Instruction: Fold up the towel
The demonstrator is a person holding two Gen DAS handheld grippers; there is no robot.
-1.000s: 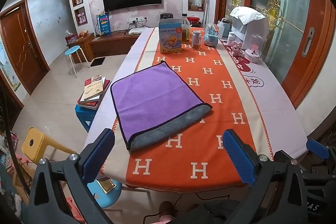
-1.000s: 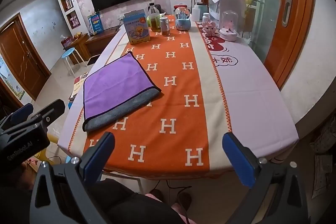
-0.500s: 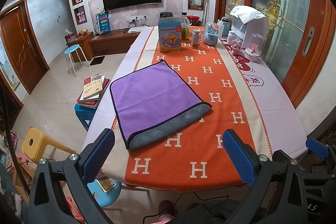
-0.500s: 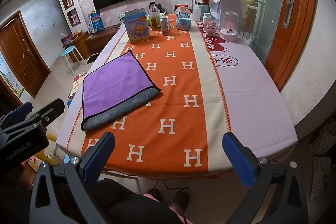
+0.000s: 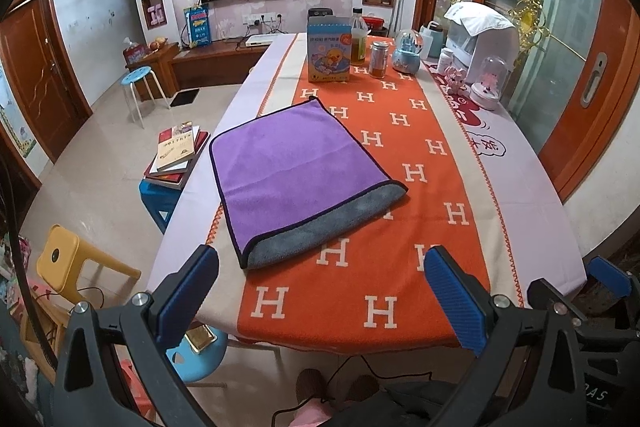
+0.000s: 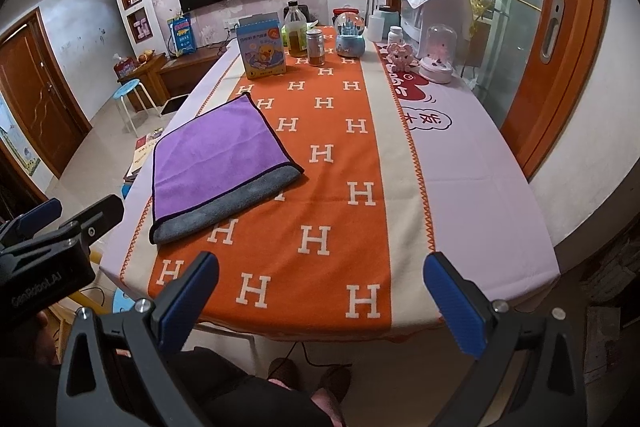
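A purple towel with a grey underside lies folded flat on the left part of the table, its grey lower layer showing along the near edge; it also shows in the right wrist view. My left gripper is open and empty, held back from the table's near edge, below the towel. My right gripper is open and empty, off the near edge and to the right of the towel. The left gripper's body appears at the left of the right wrist view.
The table has an orange H-pattern cloth. At its far end stand a blue box, a bottle, a jar, a snow globe and a white appliance. Stools and stacked books stand left.
Both grippers have drawn back slightly from the table, still open. The towel has not moved.
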